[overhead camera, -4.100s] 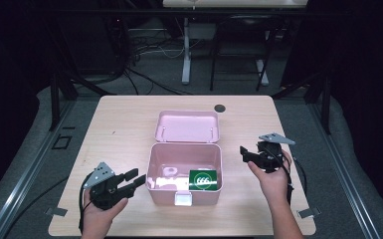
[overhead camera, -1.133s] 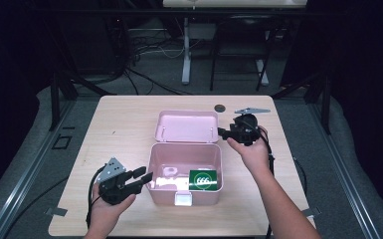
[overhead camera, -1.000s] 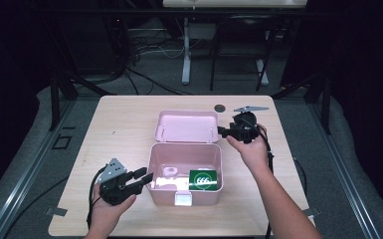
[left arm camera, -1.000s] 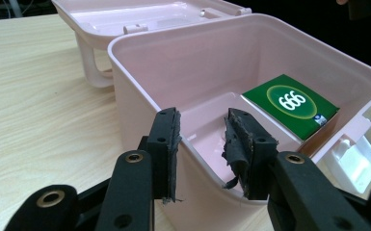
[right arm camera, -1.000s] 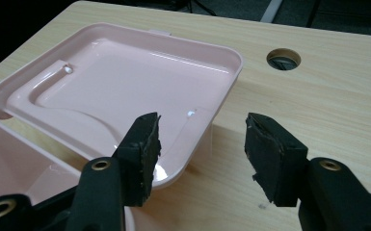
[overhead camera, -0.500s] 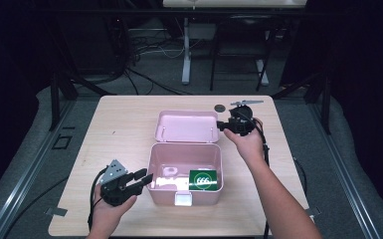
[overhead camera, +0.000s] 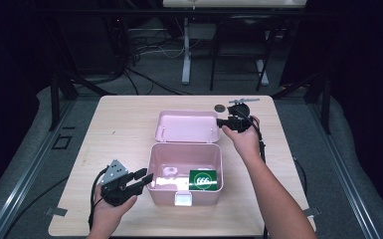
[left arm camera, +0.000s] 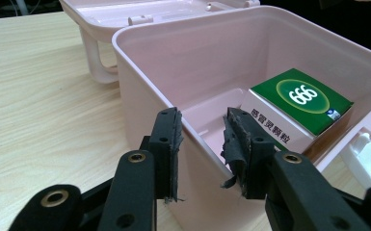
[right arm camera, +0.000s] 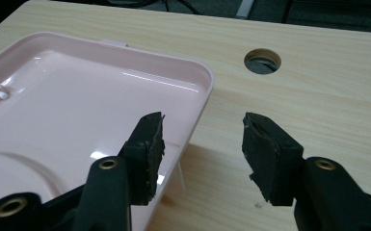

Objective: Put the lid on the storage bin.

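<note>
Pink storage box (overhead camera: pixel 163 195) in the middle of the surface (overhead camera: pixel 124 124), standing open, with its lid (overhead camera: pixel 186 127) thrown back and lying flat just behind it, inner side up. Inside, at the right, a green medicine carton (overhead camera: pixel 202 179) lying flat on the bottom.

Left gripper (overhead camera: pixel 146 179) at the left front corner of the box, released, jaws just narrowed a little. In the left gripper view, one jaw outside the left wall and one inside, the wall between them, no firm pressing to be seen.

Right gripper (overhead camera: pixel 220 121) at the right edge of the lid, near the round cable hole (overhead camera: pixel 220 107), also released and just narrowed slightly. In the right gripper view, one jaw above the inside of the lid, the other over the bare wood, the rim in between and not yet pinched.

Step in hand, as it seems: preparing to close the box, the left side steadying the body, the right side reaching for the lid.

Next move, probably: clench on the lid rim, lift it, swing it forward over the hinge. Needs a secure pinch on a thin, smooth edge and a steady box underneath.
</note>
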